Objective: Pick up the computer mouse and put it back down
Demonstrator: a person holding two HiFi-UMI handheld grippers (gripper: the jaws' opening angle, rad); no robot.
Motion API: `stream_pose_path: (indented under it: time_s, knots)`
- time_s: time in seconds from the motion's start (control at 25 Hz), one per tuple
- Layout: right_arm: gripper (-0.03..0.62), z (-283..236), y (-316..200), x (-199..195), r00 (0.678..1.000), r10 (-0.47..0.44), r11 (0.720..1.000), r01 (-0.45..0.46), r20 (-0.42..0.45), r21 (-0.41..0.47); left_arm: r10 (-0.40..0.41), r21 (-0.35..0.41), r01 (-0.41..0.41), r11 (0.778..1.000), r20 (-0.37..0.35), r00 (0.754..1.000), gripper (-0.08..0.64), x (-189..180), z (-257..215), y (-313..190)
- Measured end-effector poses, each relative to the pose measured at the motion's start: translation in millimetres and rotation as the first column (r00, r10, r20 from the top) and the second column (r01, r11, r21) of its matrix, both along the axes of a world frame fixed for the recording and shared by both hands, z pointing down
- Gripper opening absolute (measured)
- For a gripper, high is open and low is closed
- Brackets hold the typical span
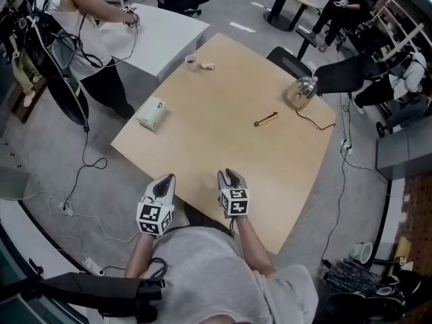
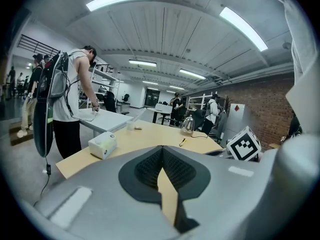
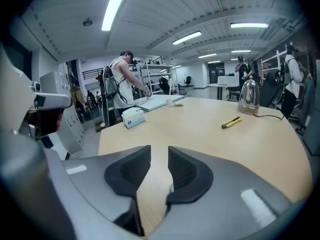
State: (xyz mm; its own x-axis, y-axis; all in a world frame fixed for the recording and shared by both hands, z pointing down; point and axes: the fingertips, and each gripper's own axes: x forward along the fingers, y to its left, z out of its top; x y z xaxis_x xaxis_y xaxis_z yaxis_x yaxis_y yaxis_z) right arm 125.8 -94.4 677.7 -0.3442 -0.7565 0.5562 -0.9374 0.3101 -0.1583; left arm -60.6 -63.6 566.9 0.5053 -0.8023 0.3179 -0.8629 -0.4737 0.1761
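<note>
Computer mouse is nowhere to see: not in your left tongs (image 2: pixel 162 156), clenched on nothing, not in your right tongs (image 3: pixel 159 156), a little apart and empty, not on the table (image 1: pixel 223 113) ahead. You may not have lifted it yet, I can't tell

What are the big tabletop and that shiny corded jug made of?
The tabletop looks like pale wood or wood-look laminate: even tan, smooth and matt. The jug seems clear glass with polished metal parts: its body lets light through and glints brightly. Neither is certain.
</note>
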Motion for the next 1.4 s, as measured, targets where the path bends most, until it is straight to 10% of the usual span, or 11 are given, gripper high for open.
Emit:
stream_pose_path:
  time_s: [0.8,1.4]
  knots:
    - [0.006,-140,8,-35,0.991,-0.104,0.955,0.076,0.086,0.285,0.007,0.078,-0.006,0.997,-0.015,1.000,0.018,5,-31,-3]
    - [0.006,-128,22,-45,0.990,-0.107,0.968,0.082,0.093,0.238,0.018,0.082,-0.016,0.997,-0.019,1.000,0.018,4,-31,-3]
